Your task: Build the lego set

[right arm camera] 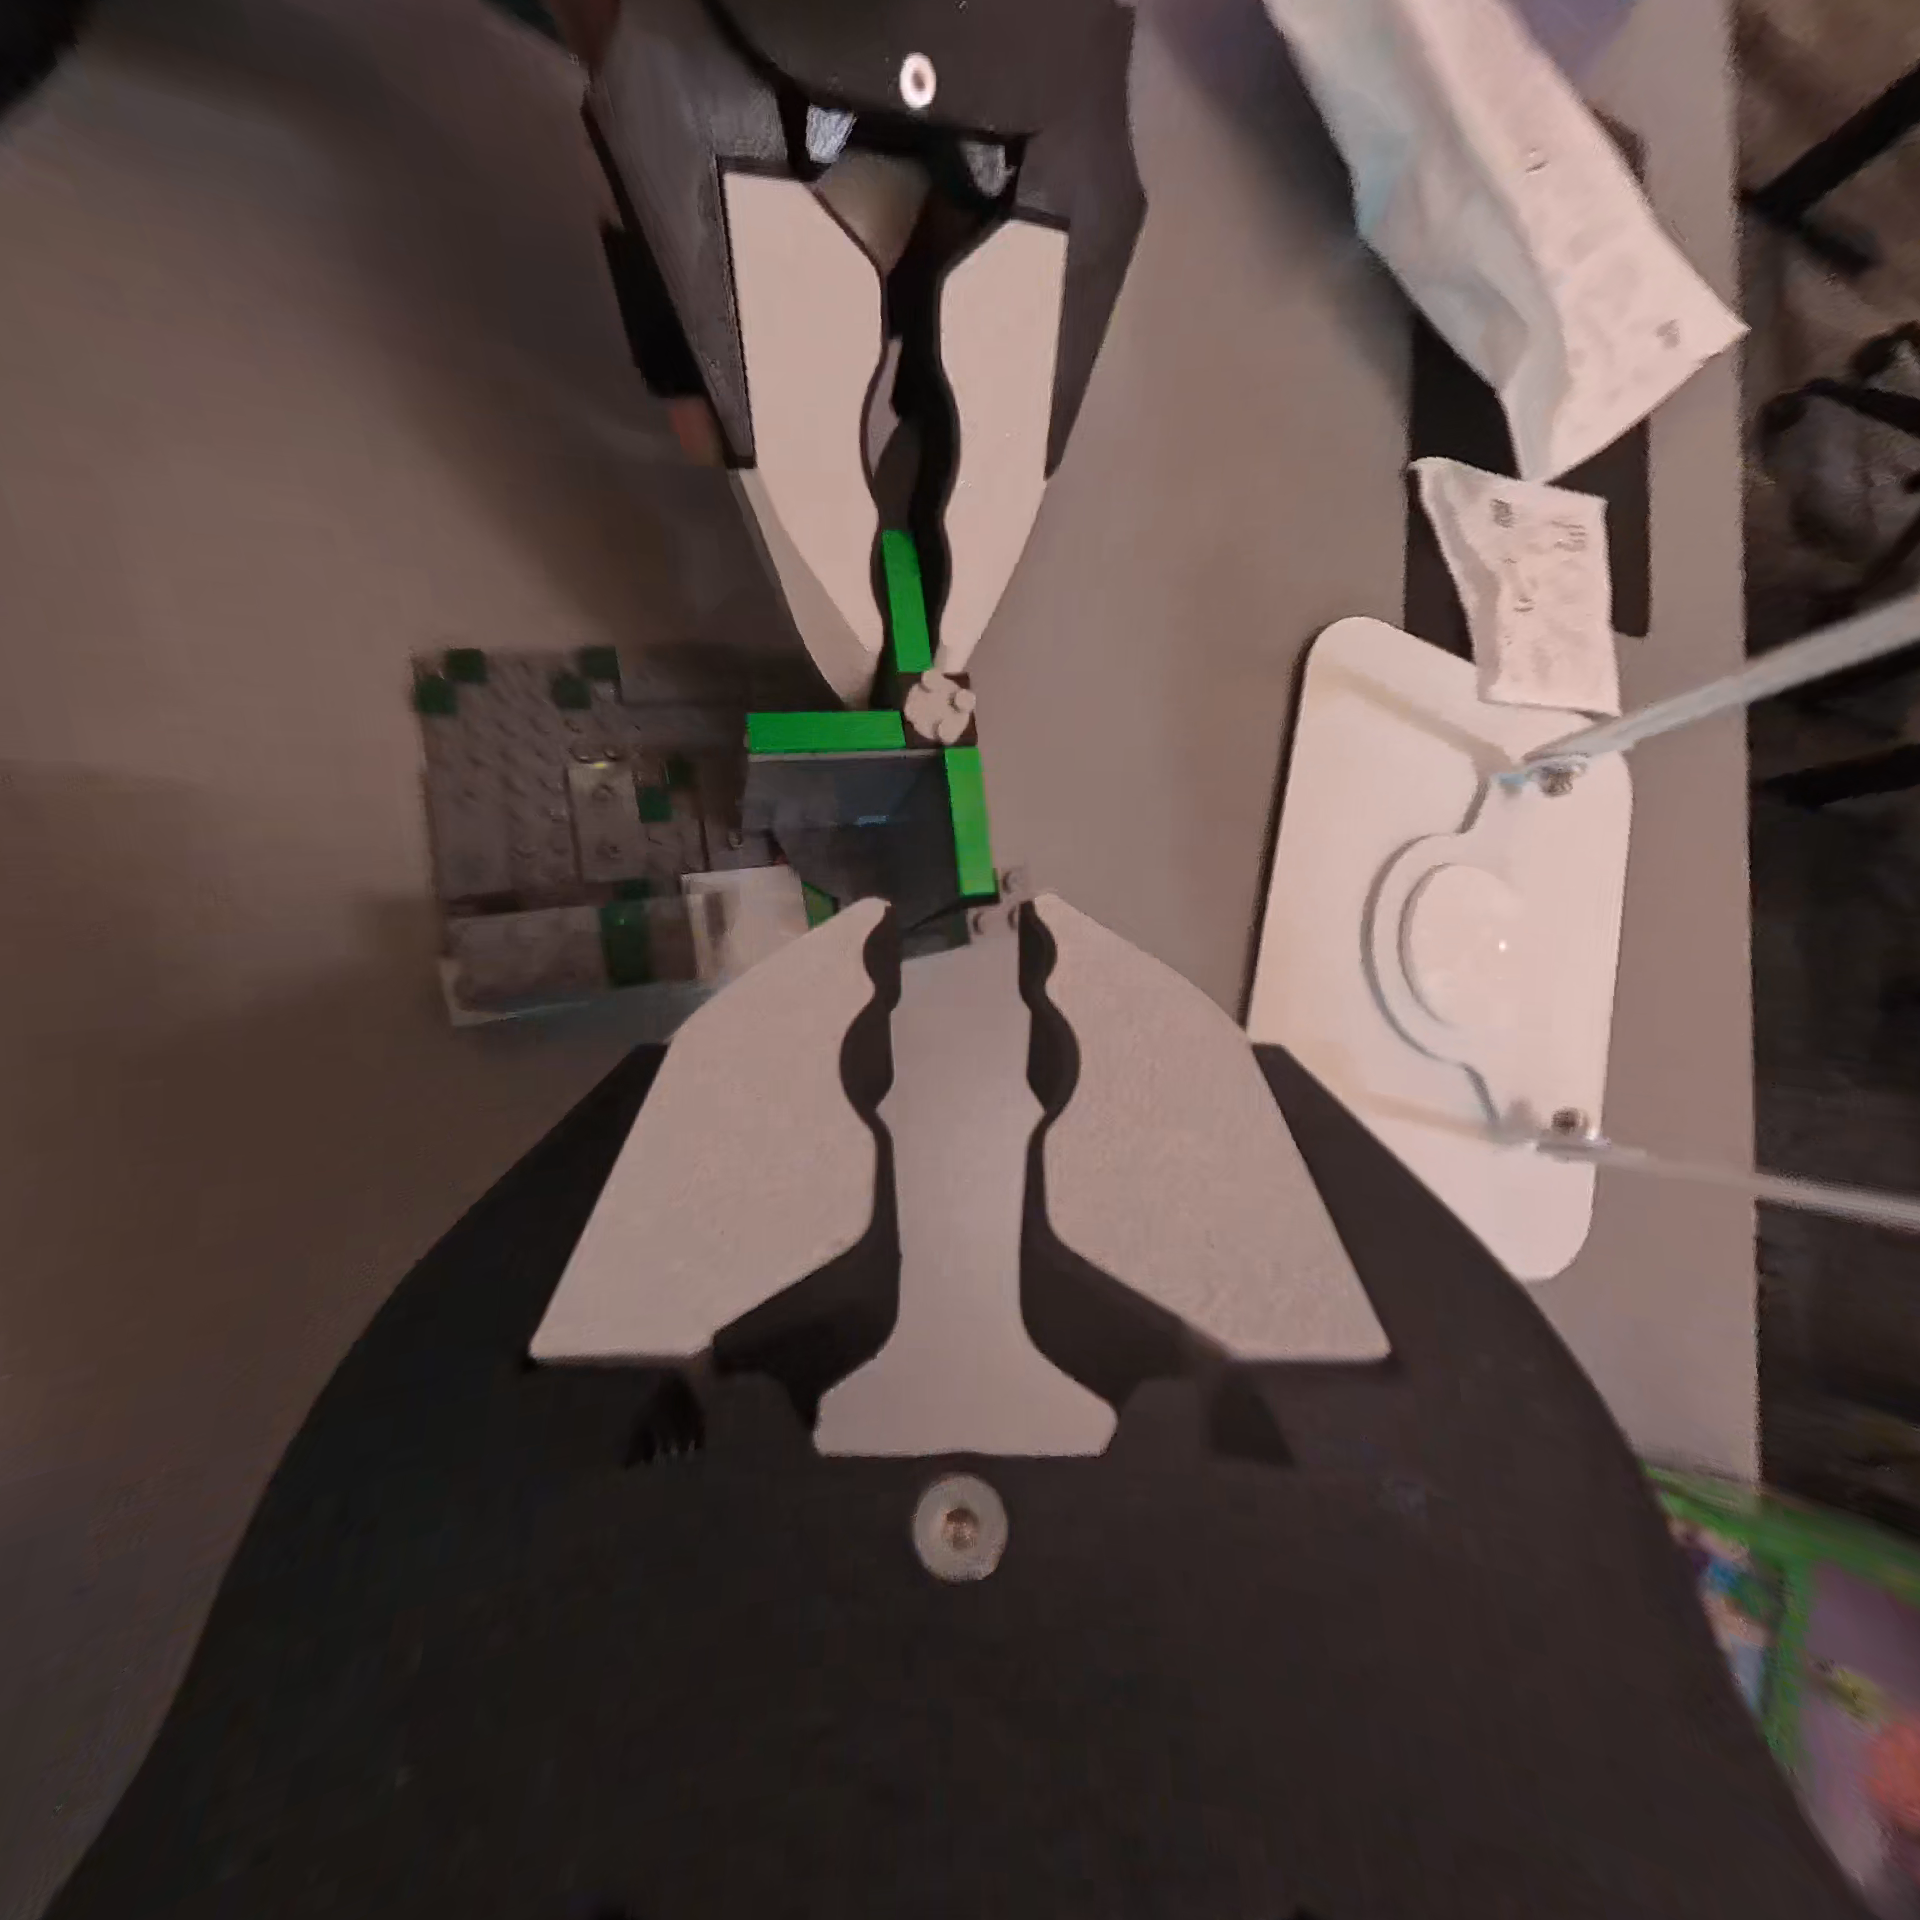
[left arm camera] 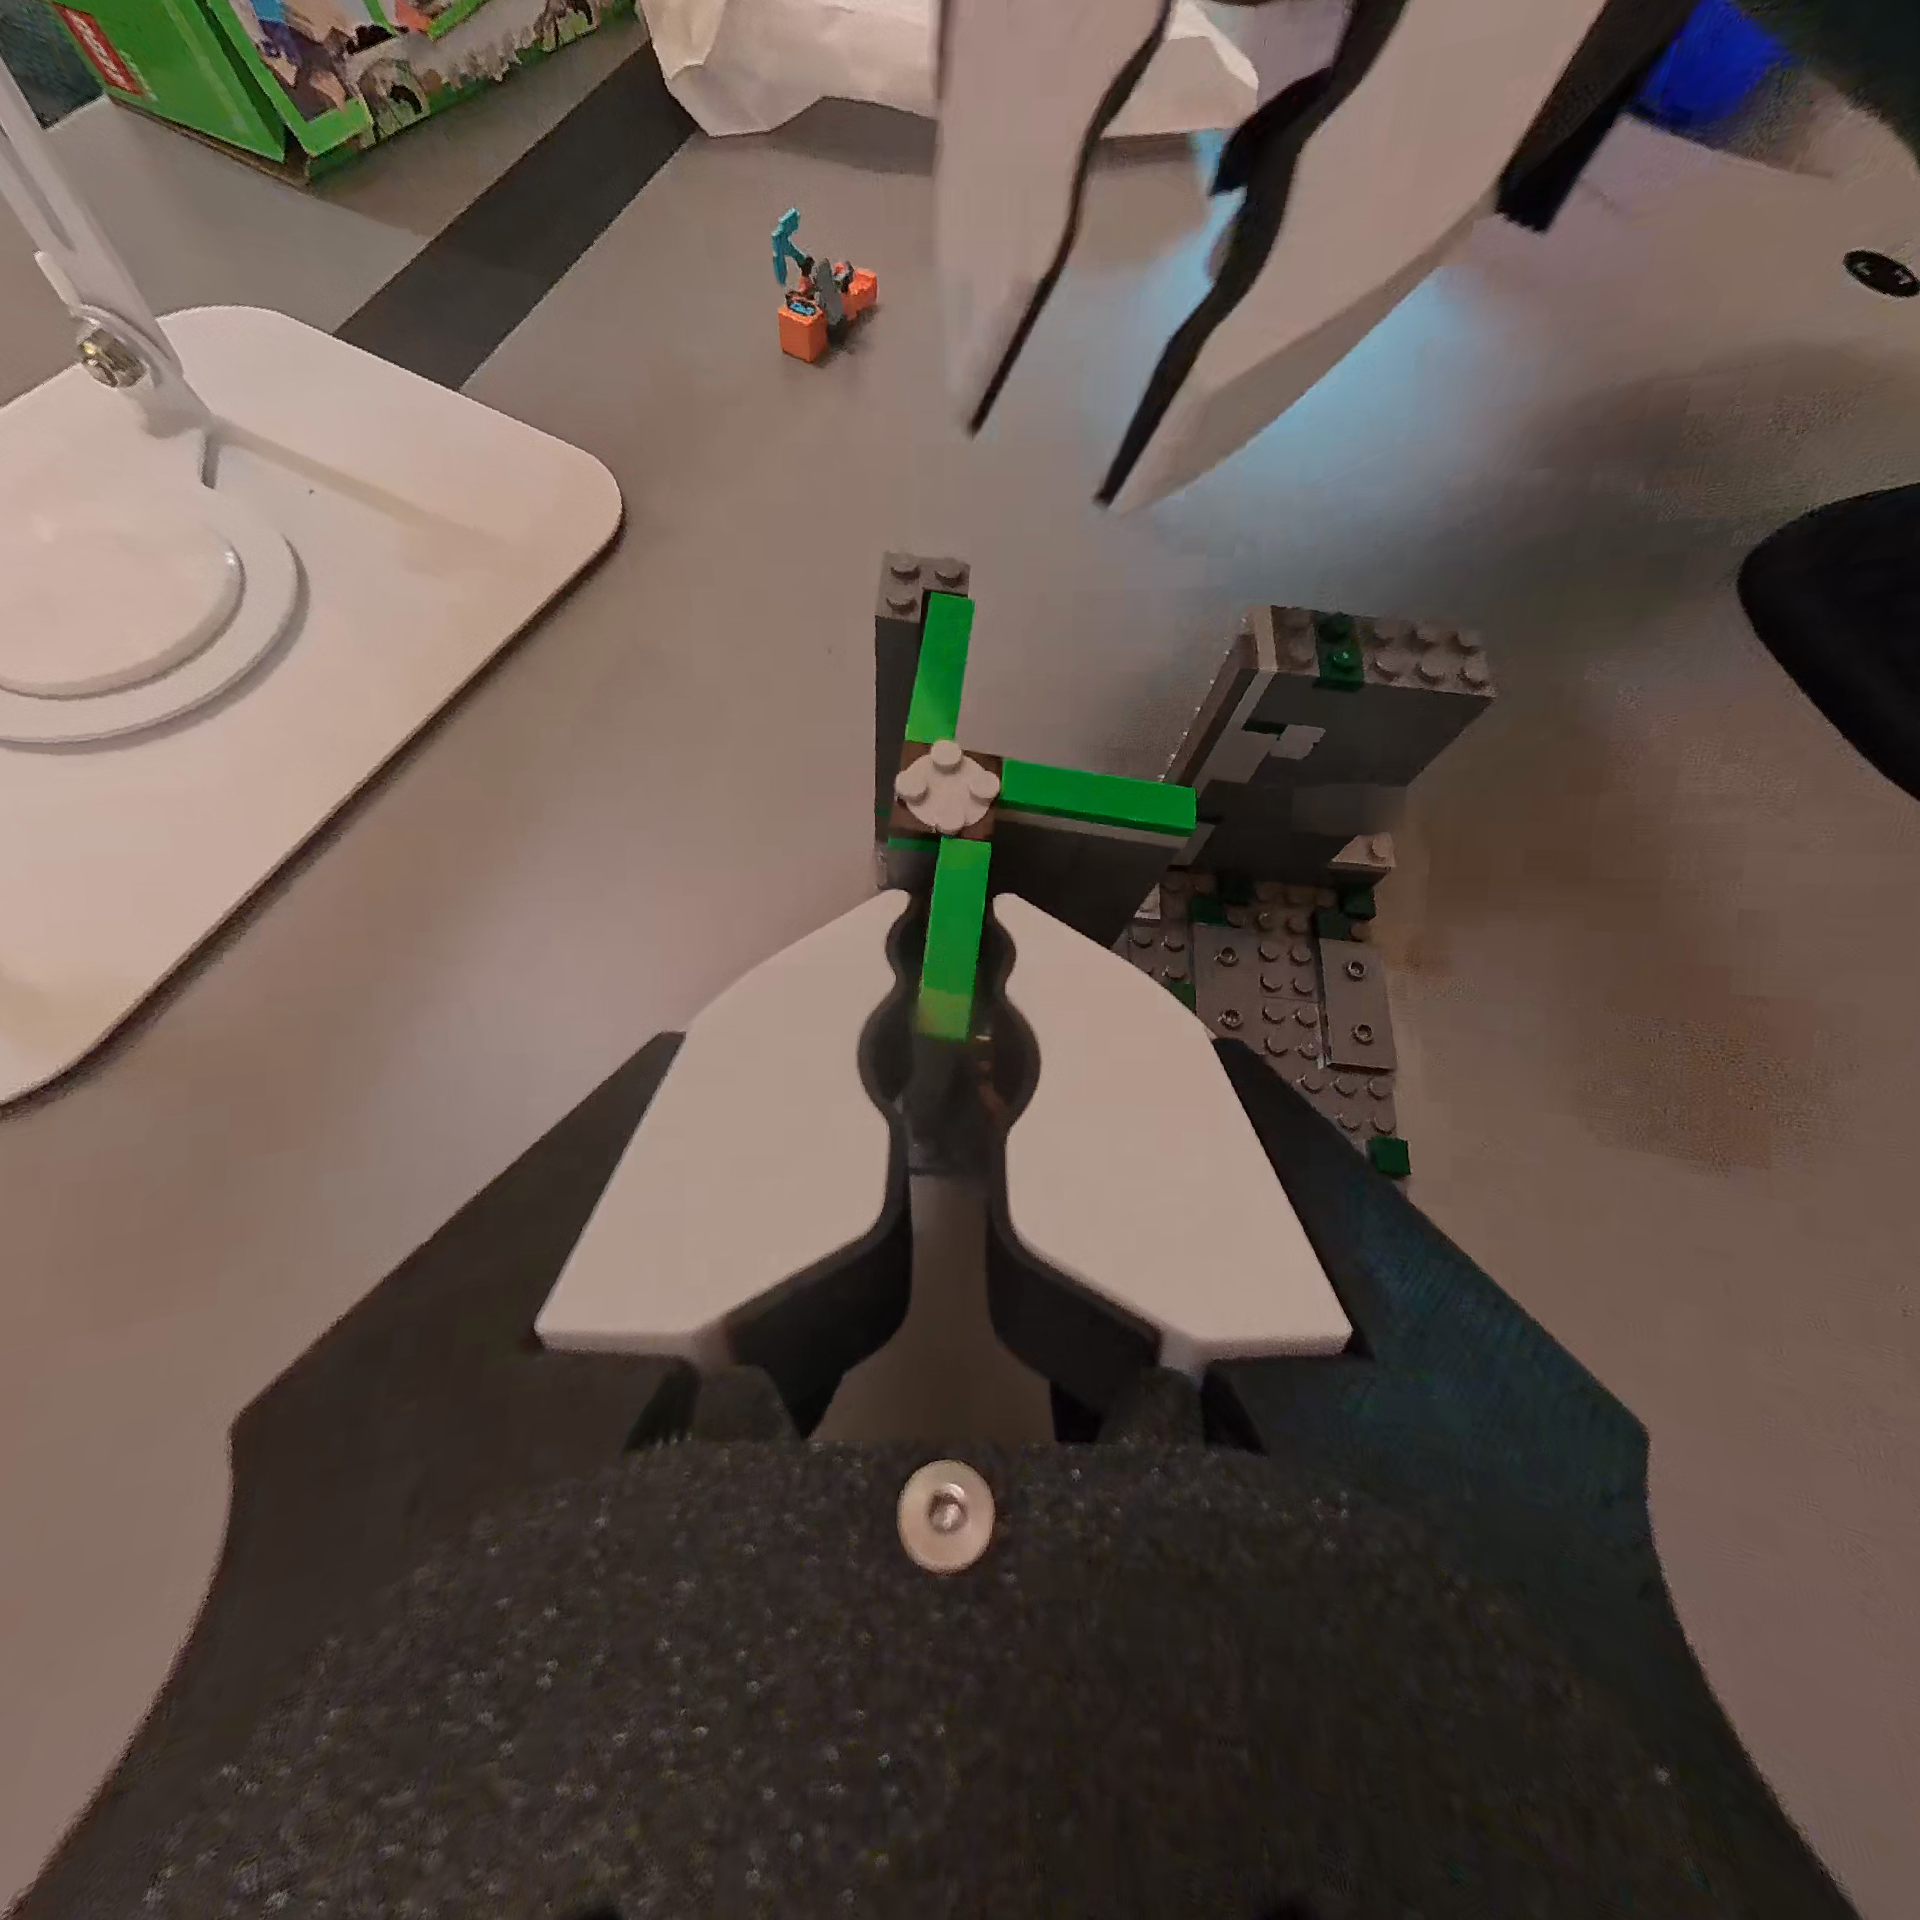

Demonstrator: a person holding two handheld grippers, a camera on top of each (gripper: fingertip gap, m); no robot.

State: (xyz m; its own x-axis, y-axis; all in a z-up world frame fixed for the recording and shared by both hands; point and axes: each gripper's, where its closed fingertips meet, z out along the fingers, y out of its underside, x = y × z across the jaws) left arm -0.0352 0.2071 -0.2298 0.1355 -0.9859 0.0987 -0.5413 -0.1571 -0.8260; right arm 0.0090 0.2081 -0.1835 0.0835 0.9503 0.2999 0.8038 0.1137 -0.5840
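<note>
A grey lego build stands on a studded grey baseplate (left arm camera: 1278, 997) (right arm camera: 520, 758). Three green tile strips run out from a light grey round piece (left arm camera: 943, 790) (right arm camera: 940, 707) on top of its walls. My left gripper (left arm camera: 948, 909) is shut on the near green-topped wall (left arm camera: 956, 935); in the right wrist view it (right arm camera: 920, 665) comes in from the top, clamping that strip (right arm camera: 902, 603). My right gripper (right arm camera: 956, 914) is open and empty, its tips either side of the opposite wall's studded end (right arm camera: 992, 920). In the left wrist view it (left arm camera: 1039, 462) hovers blurred above the build.
A white stand base (left arm camera: 260, 582) (right arm camera: 1434, 935) lies beside the build. A small orange and teal lego figure (left arm camera: 821, 301) stands farther back. A green lego box (left arm camera: 312, 83) and white paper bags (right arm camera: 1507, 239) sit at the table's far edge. A black chair (left arm camera: 1839, 665) is at the right. The left gripper's tips are roughly 7 cm from the right gripper's.
</note>
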